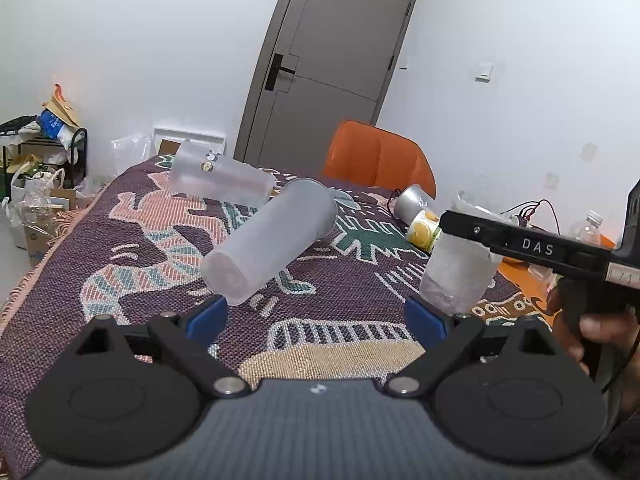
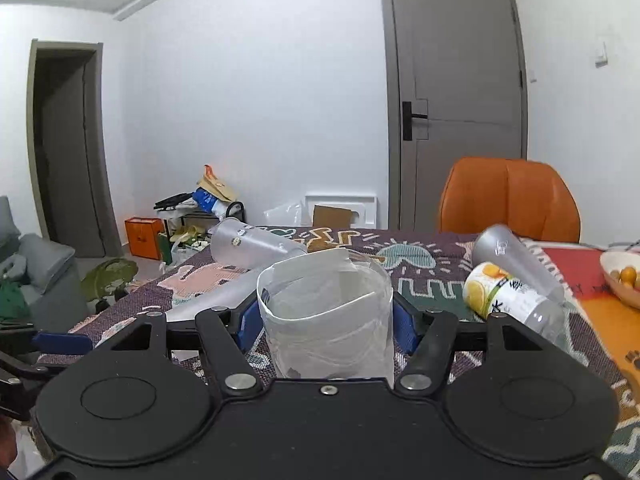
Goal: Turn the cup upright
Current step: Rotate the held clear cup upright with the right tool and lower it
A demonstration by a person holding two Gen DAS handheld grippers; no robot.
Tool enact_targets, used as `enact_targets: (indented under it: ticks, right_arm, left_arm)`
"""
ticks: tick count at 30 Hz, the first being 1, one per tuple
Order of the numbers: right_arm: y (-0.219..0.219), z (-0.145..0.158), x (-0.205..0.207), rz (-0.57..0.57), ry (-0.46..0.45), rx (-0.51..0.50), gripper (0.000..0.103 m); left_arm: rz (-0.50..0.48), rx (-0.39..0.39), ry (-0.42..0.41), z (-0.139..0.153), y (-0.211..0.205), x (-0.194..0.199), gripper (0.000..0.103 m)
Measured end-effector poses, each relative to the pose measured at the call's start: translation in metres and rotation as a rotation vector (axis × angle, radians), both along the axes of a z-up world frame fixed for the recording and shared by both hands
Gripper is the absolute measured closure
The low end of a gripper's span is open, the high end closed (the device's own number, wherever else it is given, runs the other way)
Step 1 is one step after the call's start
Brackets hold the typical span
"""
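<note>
Jaws of the right gripper [image 2: 326, 322] clamp the taped cup [image 2: 326, 320], hiding its base; left gripper [image 1: 316, 316] gapes wide.

You see a purple woven cloth [image 1: 132, 264] patterned with pink, green and white figures, a frosted white cup [image 2: 326, 312] between blue pads [image 2: 250, 326], an orange chair [image 2: 508, 200], a grey door [image 2: 456, 92], and an orange-printed bottle [image 2: 500, 292].

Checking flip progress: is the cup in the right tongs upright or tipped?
Upright. The taped cup sits between the right tongs, open mouth facing up; the left view shows its base just above the cloth.
</note>
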State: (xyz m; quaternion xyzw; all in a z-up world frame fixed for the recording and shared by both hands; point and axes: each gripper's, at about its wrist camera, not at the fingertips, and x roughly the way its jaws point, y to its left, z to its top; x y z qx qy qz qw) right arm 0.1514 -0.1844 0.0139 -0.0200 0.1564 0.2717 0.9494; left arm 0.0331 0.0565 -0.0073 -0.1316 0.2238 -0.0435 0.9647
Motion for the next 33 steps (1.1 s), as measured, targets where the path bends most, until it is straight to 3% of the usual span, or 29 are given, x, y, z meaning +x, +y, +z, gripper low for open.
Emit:
enact_targets:
  ticks: [7, 13, 29, 32, 33]
  right_arm:
    - [0.002, -0.019, 0.0, -0.005, -0.024, 0.04, 0.042]
    - [0.009, -0.044, 0.0, 0.011, 0.014, 0.018, 0.041]
    - [0.013, -0.05, -0.01, 0.044, 0.058, -0.038, 0.033]
    - [0.009, -0.047, -0.014, 0.051, 0.076, -0.032, 0.026]
    - [0.007, -0.045, -0.017, 0.046, 0.075, -0.028, 0.018]
  left_arm:
    - [0.019, 0.006, 0.025, -0.003, 0.0, 0.003, 0.009]
    - [0.022, 0.034, 0.029, -0.001, -0.003, 0.002, 0.009]
    - [0.033, 0.035, 0.035, 0.0, -0.005, 0.001, 0.009]
    - [0.035, 0.051, 0.029, 0.002, -0.008, 0.001, 0.009]
    - [0.038, 0.069, 0.021, 0.003, -0.01, 0.0, 0.009]
